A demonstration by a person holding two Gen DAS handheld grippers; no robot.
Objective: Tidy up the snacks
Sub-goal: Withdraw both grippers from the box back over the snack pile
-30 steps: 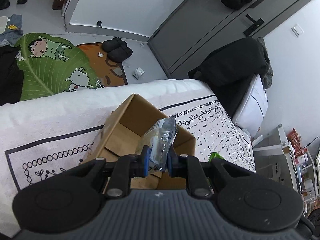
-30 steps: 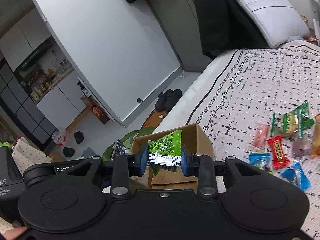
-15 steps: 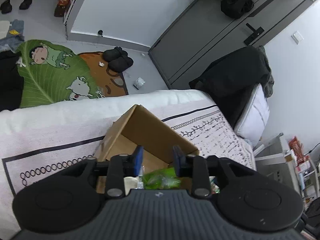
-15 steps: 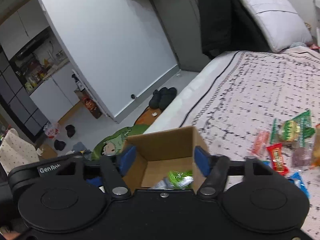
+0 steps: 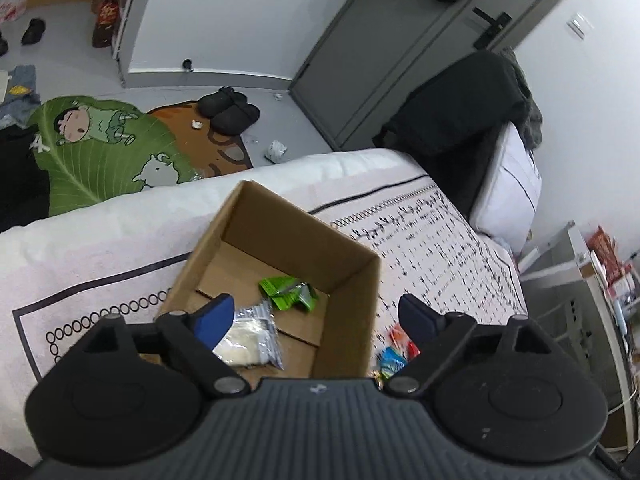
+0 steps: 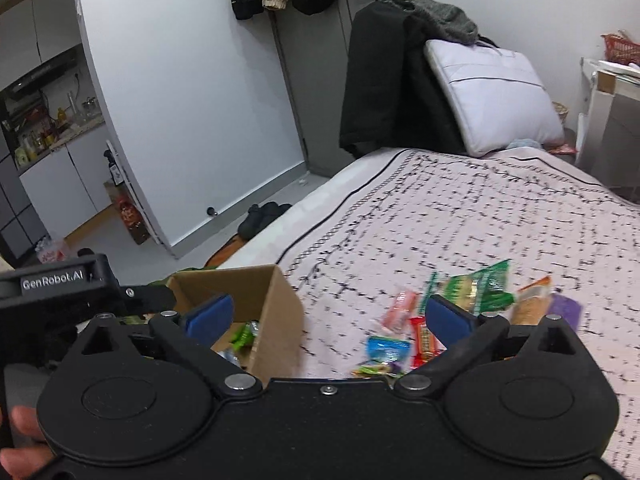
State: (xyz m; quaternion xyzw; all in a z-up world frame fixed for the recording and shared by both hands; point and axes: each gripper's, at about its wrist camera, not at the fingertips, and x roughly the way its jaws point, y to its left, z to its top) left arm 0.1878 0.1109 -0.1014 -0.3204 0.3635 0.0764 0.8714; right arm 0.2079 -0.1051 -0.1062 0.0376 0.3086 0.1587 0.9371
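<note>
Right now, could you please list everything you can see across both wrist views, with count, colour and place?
cardboard box: one, brown, open on the bed near its floor-side edge
green packet: one, green, inside the box
clear packet: one, clear with white contents, inside the box
loose snacks: several, mixed colours, scattered on the bed beside the box
bed cover: one, white with black pattern
pillow: one, white, at the bed's head
slippers: one pair, black, on the floor
floor mat: one, green leaf
left gripper: black, blue pads, opening, empty
right gripper: same, opening, empty
</note>
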